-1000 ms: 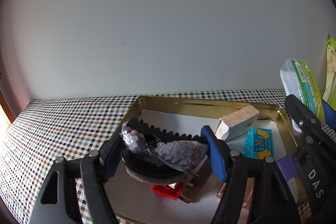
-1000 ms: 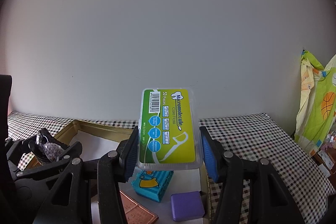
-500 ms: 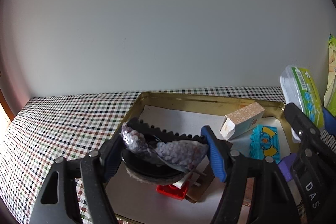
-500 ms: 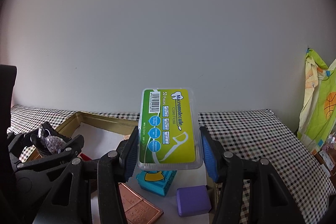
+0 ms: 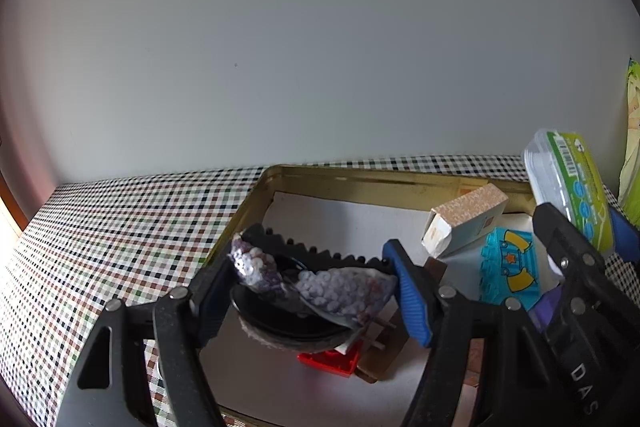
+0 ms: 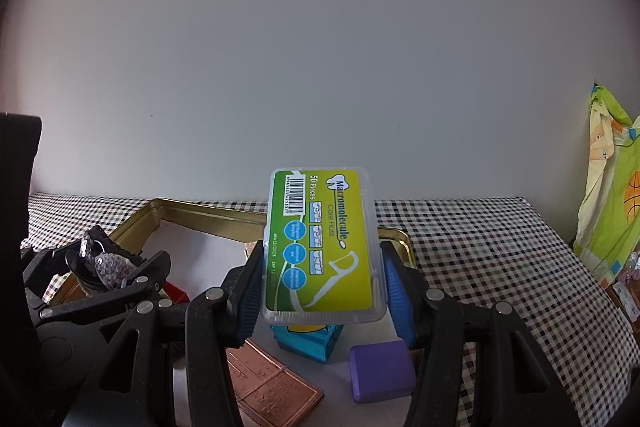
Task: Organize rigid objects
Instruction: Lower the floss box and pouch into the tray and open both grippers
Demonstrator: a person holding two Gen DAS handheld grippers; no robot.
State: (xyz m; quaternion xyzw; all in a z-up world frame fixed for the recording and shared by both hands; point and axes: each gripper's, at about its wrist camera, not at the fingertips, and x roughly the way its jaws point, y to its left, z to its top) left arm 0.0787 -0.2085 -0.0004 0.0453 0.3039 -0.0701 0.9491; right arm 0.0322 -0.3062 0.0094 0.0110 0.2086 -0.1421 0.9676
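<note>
My left gripper (image 5: 310, 291) is shut on a black hair clip with a purple sequin bow (image 5: 316, 285), held above the left part of the gold tin tray (image 5: 360, 179); the clip also shows in the right wrist view (image 6: 106, 267). My right gripper (image 6: 320, 291) is shut on a clear floss-pick box with a green label (image 6: 322, 247), held above the tray's right side; the box also shows in the left wrist view (image 5: 572, 187).
In the tray lie a beige carton (image 5: 464, 223), a blue cartoon box (image 5: 508, 267), a red block (image 5: 330, 361), a purple block (image 6: 380, 371) and a copper-coloured bar (image 6: 268, 383). Checked cloth (image 5: 120, 227) covers the table. A yellow-green bag (image 6: 612, 187) hangs at far right.
Both grippers have drawn back and up slightly with their objects still held; the tray contents sit a little lower and farther right in the left view.
</note>
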